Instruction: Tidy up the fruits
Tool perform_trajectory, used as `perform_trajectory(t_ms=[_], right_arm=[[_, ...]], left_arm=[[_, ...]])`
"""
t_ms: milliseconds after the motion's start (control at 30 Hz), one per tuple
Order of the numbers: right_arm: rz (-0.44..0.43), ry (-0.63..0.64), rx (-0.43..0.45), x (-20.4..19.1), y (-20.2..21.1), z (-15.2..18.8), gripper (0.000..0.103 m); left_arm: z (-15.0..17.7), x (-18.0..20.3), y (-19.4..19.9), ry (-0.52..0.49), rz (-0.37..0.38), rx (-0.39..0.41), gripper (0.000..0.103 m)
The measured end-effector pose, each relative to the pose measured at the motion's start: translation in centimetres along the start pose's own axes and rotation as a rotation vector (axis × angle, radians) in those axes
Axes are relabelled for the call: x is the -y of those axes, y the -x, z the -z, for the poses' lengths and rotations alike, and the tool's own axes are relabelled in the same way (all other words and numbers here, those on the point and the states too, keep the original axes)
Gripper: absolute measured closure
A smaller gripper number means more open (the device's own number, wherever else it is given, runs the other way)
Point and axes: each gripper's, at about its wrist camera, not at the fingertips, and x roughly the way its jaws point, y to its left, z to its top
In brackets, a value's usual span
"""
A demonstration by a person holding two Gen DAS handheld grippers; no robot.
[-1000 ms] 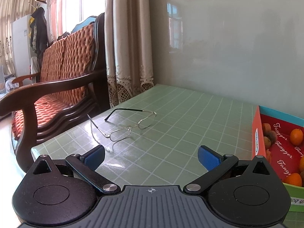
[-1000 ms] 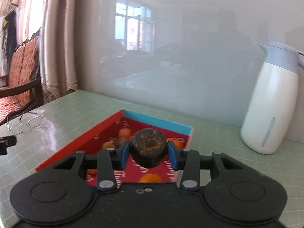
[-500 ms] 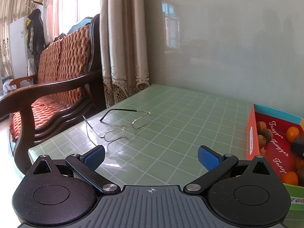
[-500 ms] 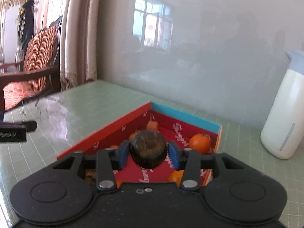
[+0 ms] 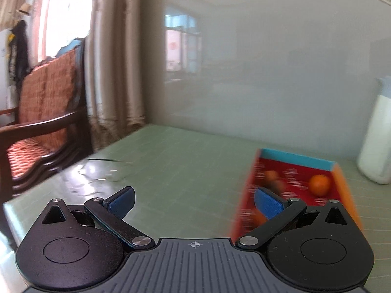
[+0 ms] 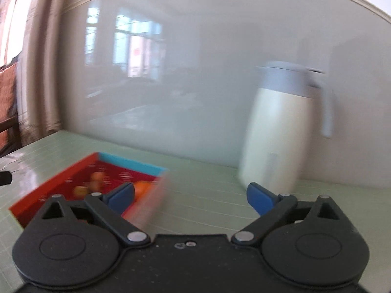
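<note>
Your right gripper (image 6: 190,196) had just been opening, and its blue pads stood wide apart with nothing between them; only green tabletop (image 6: 207,195) showed in the gap. Your left gripper (image 5: 194,200) was spread just as wide and empty.

The fruit lay in the red box (image 6: 61,180), which sat in the lower left of the right wrist view and the lower right of the left wrist view. An orange (image 5: 319,185) rested near the box's far blue wall (image 5: 295,157), and smaller, darker fruits (image 5: 271,176) sat to its left, too blurred to name.

The fruits looked small, round and light, with skins that would probably bruise or split under a hard squeeze, so you would do best to close gently across the widest part. Being near-round, they showed no long axis and pointed no particular way. The box ran lengthwise away from you towards the wall; in the right wrist view it angled up to the right.

A white jug (image 6: 276,131) stood upright right of the box, apart from it.
</note>
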Motion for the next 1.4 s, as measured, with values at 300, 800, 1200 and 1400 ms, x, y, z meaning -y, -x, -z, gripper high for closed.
perform_trajectory(t_ms=[300,800,1200,1400], right_arm=[[0.124,-0.102,0.019,7.0,8.0,3.8,0.001],[0.044,0.038,0.162,2.8,19.7,8.4,0.000],[0.015,-0.051,0.115,1.9,14.8,8.9,0.000],[0.056,-0.086,0.101,2.3,13.3,9.3,0.000]], left_arm=[[1.7,6.6,6.6,-0.101,0.138,0.076,0.000],[6.1,3.8,16.9,-0.118,0.175,0.127,0.000],[8.2,4.7,15.2,-0.156,0.158,0.215,0.000],[8.1,4.5,14.7,-0.124,0.161,0.202,0.000]])
